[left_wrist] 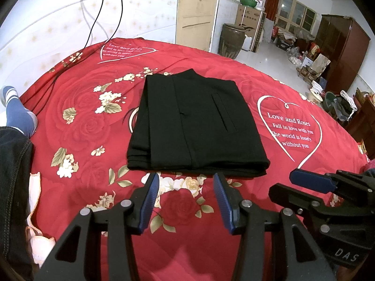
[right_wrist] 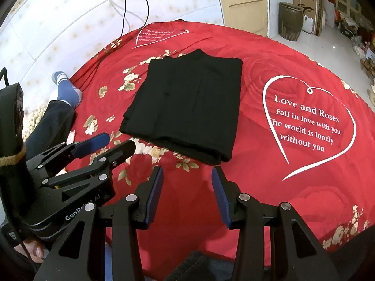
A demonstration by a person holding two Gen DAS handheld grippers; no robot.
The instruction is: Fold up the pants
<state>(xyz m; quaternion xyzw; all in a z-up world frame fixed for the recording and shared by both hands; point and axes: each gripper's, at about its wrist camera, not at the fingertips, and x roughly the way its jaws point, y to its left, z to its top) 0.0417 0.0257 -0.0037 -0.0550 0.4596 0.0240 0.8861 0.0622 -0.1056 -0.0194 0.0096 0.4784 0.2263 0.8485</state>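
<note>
Lying folded mid-bed on the red bedspread (left_wrist: 82,126), black pants (left_wrist: 194,126); left tool (left_wrist: 185,182) and right tool (right_wrist: 186,175) hovering released, empty, near its front edge.

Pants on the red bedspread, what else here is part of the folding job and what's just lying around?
Part of the job: black pants, folded; left gripper; right gripper.
Lying around: black cables, brown jar, cardboard box, green basket.

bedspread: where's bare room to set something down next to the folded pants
Open bedspread lies right of the pants, over the printed heart, and in the strip between the pants and both hand-held grippers. The left side is tighter: cables and the person's socked foot.
</note>
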